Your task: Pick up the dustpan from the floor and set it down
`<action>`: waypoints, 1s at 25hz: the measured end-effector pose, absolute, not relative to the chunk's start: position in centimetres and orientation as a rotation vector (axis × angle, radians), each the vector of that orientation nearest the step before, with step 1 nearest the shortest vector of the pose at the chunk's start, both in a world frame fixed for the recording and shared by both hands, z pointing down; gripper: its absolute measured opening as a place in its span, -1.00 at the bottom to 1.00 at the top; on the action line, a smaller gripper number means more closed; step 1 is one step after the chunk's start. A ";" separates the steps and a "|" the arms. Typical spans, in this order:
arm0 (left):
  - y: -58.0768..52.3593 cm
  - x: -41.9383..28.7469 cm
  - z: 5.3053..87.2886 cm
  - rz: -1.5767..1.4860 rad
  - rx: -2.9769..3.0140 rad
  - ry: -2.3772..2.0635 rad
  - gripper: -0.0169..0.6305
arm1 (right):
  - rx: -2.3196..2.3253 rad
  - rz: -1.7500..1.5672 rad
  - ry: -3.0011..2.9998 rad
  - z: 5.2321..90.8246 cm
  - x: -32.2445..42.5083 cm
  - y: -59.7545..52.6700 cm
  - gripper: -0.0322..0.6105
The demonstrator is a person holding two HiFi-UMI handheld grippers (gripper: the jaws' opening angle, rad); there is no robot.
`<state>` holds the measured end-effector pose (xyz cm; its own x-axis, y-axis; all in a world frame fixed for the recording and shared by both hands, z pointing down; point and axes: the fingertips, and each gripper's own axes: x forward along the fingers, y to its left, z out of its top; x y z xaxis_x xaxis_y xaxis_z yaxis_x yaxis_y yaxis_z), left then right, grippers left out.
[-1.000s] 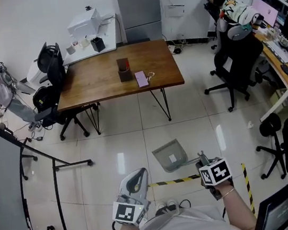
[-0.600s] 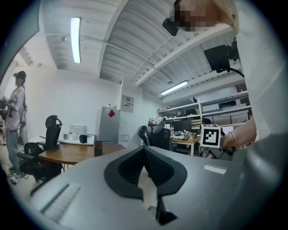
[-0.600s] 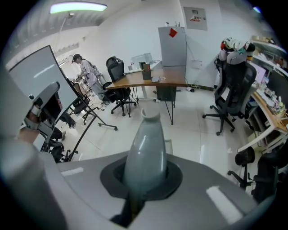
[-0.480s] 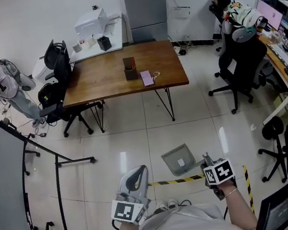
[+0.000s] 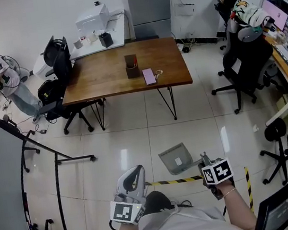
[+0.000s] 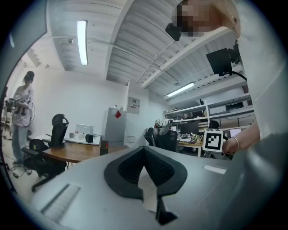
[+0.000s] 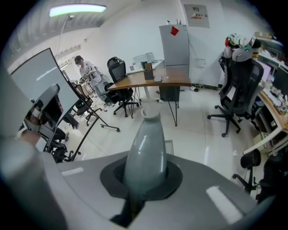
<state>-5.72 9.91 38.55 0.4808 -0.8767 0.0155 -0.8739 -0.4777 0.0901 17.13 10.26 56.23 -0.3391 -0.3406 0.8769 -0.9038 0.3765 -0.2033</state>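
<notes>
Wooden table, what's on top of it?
On the table: a dark box near the middle, a pink flat item beside it, and a small object too small to identify. The box's walls hide what is inside it.

I see a wooden table (image 5: 101,78) bearing a dark box (image 5: 132,67) and a pink notebook (image 5: 149,76). Black office chairs (image 5: 246,61) flank it; striped tape (image 5: 172,181) marks the floor.

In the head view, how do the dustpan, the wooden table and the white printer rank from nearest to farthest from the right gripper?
1. Dustpan, on the floor, its handle in the right gripper.
2. Wooden table, middle of the room.
3. White printer, by the far wall.
</notes>
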 end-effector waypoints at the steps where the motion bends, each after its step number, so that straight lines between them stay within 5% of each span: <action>1: 9.4 -6.0 38.8 -0.054 2.615 -1.564 -0.90 | 1.077 0.926 -1.868 56.5 16.9 9.7 -0.90; 25: -20.5 -12.1 42.5 -0.006 2.620 -1.368 -0.90 | 1.322 1.160 -1.659 66.9 12.9 -16.9 -0.89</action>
